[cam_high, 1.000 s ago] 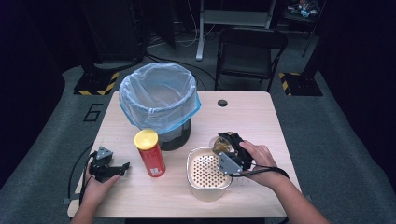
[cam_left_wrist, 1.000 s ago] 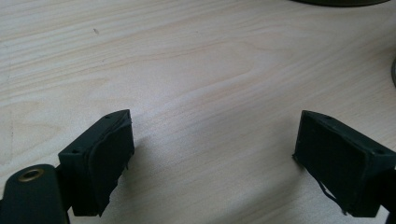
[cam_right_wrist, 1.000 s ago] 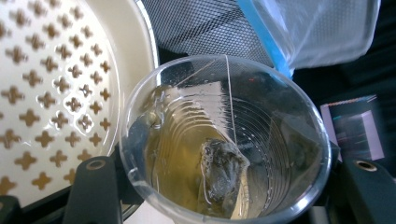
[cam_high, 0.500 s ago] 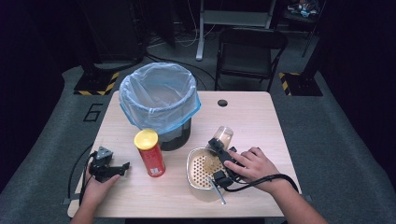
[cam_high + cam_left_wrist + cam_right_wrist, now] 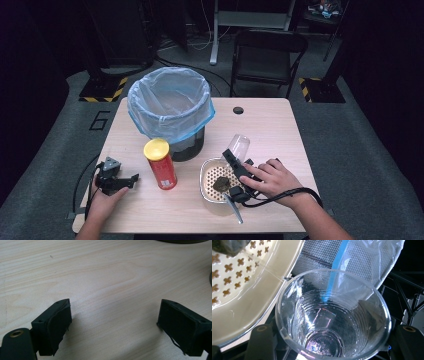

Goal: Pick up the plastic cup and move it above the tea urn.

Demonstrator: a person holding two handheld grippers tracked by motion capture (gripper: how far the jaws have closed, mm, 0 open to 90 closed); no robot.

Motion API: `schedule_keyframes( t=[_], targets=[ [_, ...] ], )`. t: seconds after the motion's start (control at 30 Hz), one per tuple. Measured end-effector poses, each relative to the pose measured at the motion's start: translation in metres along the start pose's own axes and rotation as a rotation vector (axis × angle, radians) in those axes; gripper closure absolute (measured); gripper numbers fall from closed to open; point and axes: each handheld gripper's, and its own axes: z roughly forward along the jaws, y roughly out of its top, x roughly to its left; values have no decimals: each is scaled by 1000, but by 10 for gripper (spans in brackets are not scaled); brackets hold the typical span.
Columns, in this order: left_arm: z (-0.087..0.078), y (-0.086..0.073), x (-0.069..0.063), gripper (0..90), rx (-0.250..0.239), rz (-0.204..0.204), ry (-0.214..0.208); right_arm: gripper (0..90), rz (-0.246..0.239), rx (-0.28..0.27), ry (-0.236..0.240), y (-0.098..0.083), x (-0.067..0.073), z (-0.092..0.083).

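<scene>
Clear cup (image 5: 332, 322), cream cross-perforated strainer (image 5: 242, 290)

Bare desk (image 5: 280, 130) lies open right of the bin (image 5: 170, 107); the red can (image 5: 161, 164) and strainer bowl (image 5: 207, 172) crowd the middle.

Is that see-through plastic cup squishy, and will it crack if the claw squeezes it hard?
Probably squishy: the clear plastic cup looks thin-walled and ribbed, so it likely bends under a hard squeeze and might crack. It looks empty, so it is probably very light. Its smooth, round wall may slip between the right claw pads or roll if laid down.
</scene>
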Motion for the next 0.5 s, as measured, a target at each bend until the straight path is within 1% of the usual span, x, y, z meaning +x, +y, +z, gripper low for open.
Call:
schedule_keyframes(
  t=[0.03, 0.07, 0.13, 0.17, 0.2, 0.23, 0.27, 0.3, 0.33, 0.37, 0.43, 0.47, 0.5],
  targets=[
    [0, 0, 0, 117, -4, 2, 2, 336, -6, -5, 5, 0, 0, 0],
    [0, 0, 0, 117, 1, 0, 0, 336, 5, 2, -26, 0, 0, 0],
    [0, 0, 0, 117, -1, 0, 0, 335, 4, 2, -27, 1, 1, 0],
    [0, 0, 0, 117, -5, 4, 2, 335, -5, -8, 12, 2, 2, 0],
    [0, 0, 0, 117, -1, 0, 0, 335, -4, -11, 14, 2, 2, 0],
    [0, 0, 0, 118, 2, -1, -1, 335, 4, -12, -8, 2, 1, 1],
    [0, 0, 0, 117, 2, -1, -1, 335, 4, -12, -8, 2, 1, 1],
    [0, 0, 0, 117, -3, 4, 1, 336, 4, -16, 12, 3, 2, 0],
    [0, 0, 0, 117, 1, -2, 0, 335, 4, -19, 15, 4, 2, 1],
    [0, 0, 0, 117, -3, 3, 1, 335, 5, -21, 13, 3, 2, 1],
    [0, 0, 0, 117, 0, 0, 0, 335, 1, -26, 20, 3, 1, 1],
    [0, 0, 0, 117, -1, 0, 1, 335, 9, -26, 27, 3, 0, 1],
    [0, 0, 0, 117, 0, 0, 0, 335, 5, -18, 13, 3, 0, 0]
  ],
)
